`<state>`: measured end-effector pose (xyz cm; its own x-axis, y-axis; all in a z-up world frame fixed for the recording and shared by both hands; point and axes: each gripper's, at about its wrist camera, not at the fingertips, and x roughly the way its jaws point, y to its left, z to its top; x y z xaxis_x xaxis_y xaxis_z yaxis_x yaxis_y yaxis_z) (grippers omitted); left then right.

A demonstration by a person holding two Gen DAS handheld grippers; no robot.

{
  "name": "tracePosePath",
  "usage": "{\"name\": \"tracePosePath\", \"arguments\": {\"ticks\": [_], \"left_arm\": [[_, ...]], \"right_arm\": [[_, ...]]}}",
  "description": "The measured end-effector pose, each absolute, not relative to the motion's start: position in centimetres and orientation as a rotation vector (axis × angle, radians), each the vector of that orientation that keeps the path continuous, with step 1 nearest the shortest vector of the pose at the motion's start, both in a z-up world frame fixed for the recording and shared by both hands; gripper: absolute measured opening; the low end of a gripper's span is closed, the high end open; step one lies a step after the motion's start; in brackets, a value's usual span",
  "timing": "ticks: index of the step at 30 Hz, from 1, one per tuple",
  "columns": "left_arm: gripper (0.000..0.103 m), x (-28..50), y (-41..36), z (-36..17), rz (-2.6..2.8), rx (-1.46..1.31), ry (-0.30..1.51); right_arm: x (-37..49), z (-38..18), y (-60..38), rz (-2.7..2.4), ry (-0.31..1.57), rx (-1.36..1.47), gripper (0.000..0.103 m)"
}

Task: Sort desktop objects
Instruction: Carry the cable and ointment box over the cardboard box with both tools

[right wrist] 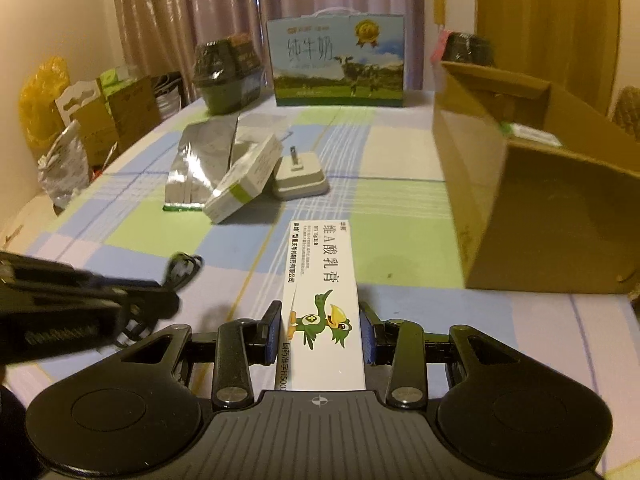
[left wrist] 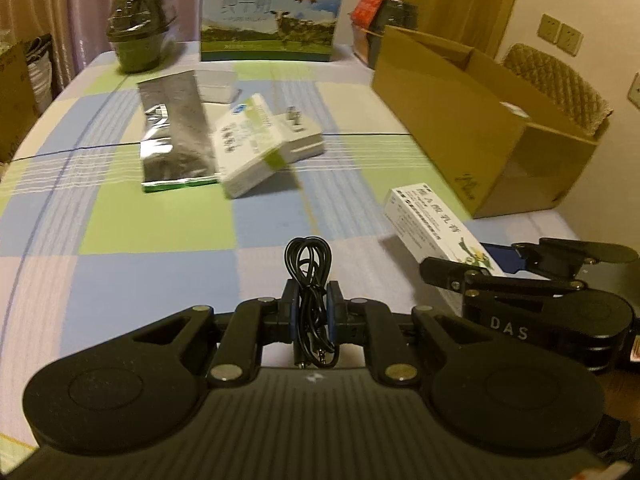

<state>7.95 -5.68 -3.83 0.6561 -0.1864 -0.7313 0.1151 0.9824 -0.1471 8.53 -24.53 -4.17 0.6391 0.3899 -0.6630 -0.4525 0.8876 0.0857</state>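
My left gripper (left wrist: 311, 308) is shut on a coiled black cable (left wrist: 310, 280) and holds it over the near part of the table. My right gripper (right wrist: 322, 330) is shut on a long white medicine box (right wrist: 320, 300) with a green bird print; the box also shows in the left wrist view (left wrist: 432, 224), right of the cable. On the table lie a silver foil pouch (left wrist: 174, 140), a white and green box (left wrist: 248, 144) and a white charger dock (left wrist: 300, 136). An open cardboard box (left wrist: 480, 128) stands at the right.
A milk carton case (left wrist: 272, 16) stands at the back middle, dark bowls (left wrist: 138, 32) at the back left. The checked tablecloth (left wrist: 160, 232) covers the table. Bags and cartons (right wrist: 100, 120) stand beyond the left edge. A chair (left wrist: 560, 80) is behind the cardboard box.
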Motion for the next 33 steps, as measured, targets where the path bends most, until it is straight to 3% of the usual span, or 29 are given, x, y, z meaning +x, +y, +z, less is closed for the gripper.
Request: {"name": "tracePosePath", "arguments": {"ticks": [22, 33], "left_arm": [[0.01, 10.3, -13.7, 3.8, -0.303, -0.07, 0.756], [0.01, 15.0, -19.2, 6.5, -0.393, -0.04, 0.715]], "right_arm": [[10.7, 6.6, -33.1, 0.316, 0.588, 0.003, 0.035], [14.0, 8.2, -38.0, 0.23, 0.569, -0.002, 0.035]]}}
